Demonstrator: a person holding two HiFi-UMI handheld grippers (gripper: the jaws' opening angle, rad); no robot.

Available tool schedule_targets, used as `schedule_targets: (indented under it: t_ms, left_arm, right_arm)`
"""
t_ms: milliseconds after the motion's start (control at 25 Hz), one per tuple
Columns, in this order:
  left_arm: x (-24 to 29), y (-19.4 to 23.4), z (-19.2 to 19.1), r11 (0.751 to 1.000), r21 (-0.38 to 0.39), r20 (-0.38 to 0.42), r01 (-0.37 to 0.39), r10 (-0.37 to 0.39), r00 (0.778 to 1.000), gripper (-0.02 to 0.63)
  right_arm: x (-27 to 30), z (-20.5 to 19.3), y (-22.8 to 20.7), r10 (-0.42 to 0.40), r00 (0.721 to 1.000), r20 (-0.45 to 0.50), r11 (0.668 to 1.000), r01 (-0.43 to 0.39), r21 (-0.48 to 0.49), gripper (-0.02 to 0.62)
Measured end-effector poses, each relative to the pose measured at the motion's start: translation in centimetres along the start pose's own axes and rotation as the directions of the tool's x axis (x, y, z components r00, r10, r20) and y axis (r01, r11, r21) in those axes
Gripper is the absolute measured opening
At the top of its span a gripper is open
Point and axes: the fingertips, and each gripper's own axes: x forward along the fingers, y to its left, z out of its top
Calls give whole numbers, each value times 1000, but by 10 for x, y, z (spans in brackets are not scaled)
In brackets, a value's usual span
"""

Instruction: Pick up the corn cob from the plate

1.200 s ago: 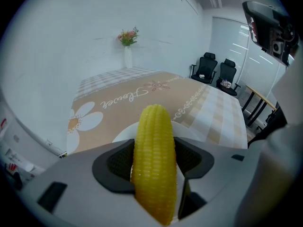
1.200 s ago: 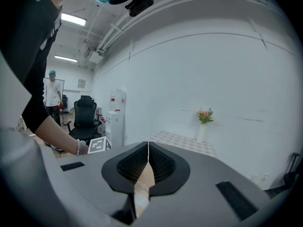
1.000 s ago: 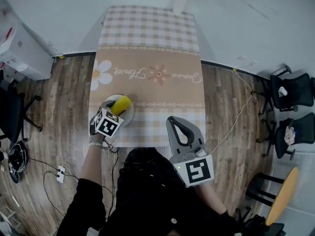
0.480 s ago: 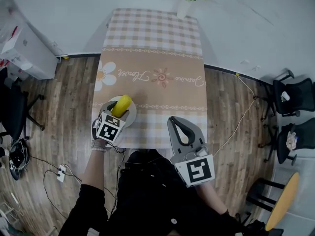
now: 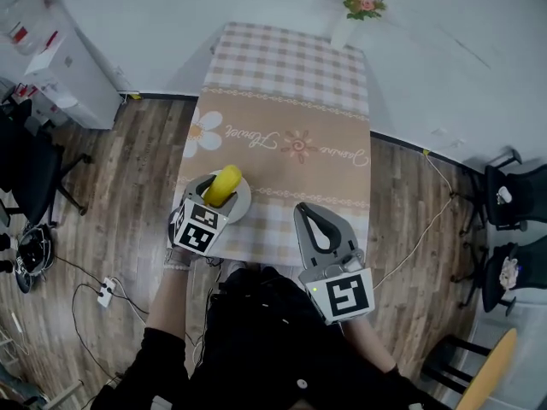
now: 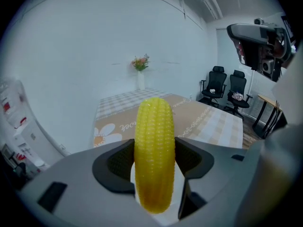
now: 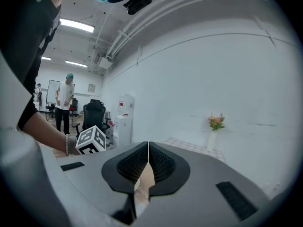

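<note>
Gripping the corn cob [image 6: 154, 141], the left gripper [image 5: 213, 201] has both jaws pressed against the cob's sides about mid-length, jaws only as far apart as the cob is thick. The cob runs lengthwise between the jaws, far end pointing away and up past the tips, near end low in the left gripper view. That side-on clamp around the middle looks chosen so the rounded cob won't roll or tip out.

Head view: cob sits centre-left of frame, over the white plate [image 5: 243, 205] at the near left edge of the table [image 5: 291, 101]. A strip of white plate shows just under the cob's near end in the left gripper view. Can't tell if the cob is touching the plate or just off it.

The right gripper [image 7: 148, 150] is closed with jaws meeting, nothing between them. It's parked lower centre of the head view at the table's near edge, well apart from the plate, likely kept clear of the pick.
</note>
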Motion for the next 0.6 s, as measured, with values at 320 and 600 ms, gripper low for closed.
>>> schedule_targets:
  t_ms: [320, 600]
  left_arm:
    - [-35, 3, 20, 999, -32, 67, -43, 45, 997, 261]
    - [-67, 7, 41, 994, -26, 118, -102, 104, 987, 261]
  right_arm:
    - [14, 13, 8, 66, 997, 45, 998, -65, -26, 43]
    - [25, 24, 13, 114, 991, 75, 993, -111, -41, 43]
